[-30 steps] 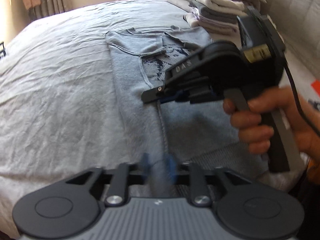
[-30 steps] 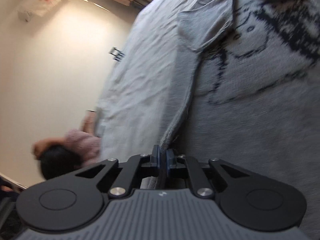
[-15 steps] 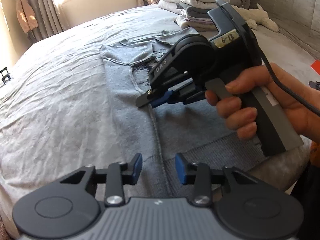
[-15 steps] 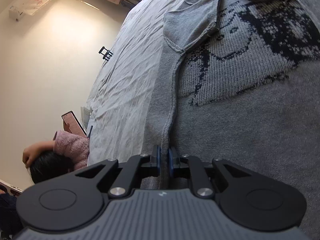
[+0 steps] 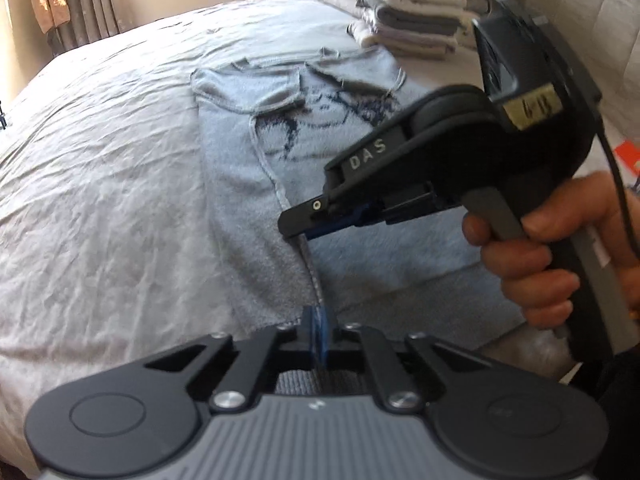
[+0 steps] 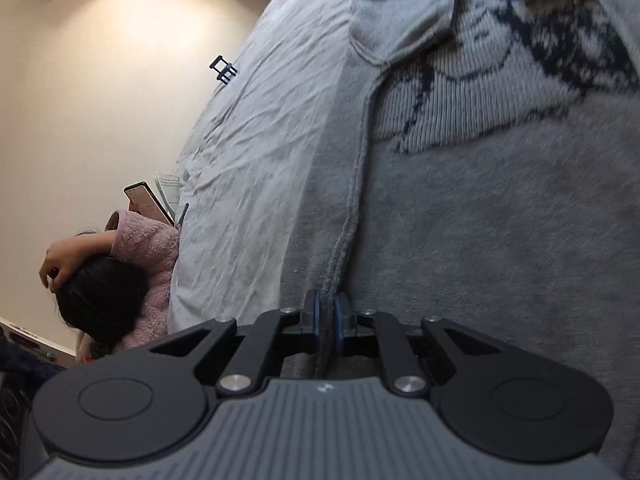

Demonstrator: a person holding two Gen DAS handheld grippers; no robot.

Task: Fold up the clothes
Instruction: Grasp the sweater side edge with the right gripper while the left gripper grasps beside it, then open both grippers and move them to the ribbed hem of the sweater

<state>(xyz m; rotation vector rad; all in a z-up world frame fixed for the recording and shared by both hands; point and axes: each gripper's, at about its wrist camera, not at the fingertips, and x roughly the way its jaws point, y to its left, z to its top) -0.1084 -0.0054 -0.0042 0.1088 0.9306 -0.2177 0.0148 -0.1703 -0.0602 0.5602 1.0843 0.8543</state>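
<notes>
A grey knit sweater [image 5: 248, 184] with a dark pattern lies flat on the bed, its left side folded inward so a seam edge runs toward me. My left gripper [image 5: 318, 332] is shut on that edge near the hem. A little farther up the same edge, a hand holds my right gripper [image 5: 298, 234], shut on the fabric. In the right wrist view the right gripper [image 6: 327, 316] pinches the seam of the sweater [image 6: 500, 220], and the edge rises slightly into the jaws.
The pale crumpled bed sheet [image 5: 100, 160] spreads out to the left of the sweater. A stack of folded clothes [image 5: 412, 12] sits at the back right by a padded headboard. Beside the bed a person in a pink fleece [image 6: 148, 248] holds a phone [image 6: 144, 204].
Half a second ago my left gripper stood open over the hem; now it is shut on the sweater's edge. The right gripper has kept its hold and shifted slightly along the edge.
</notes>
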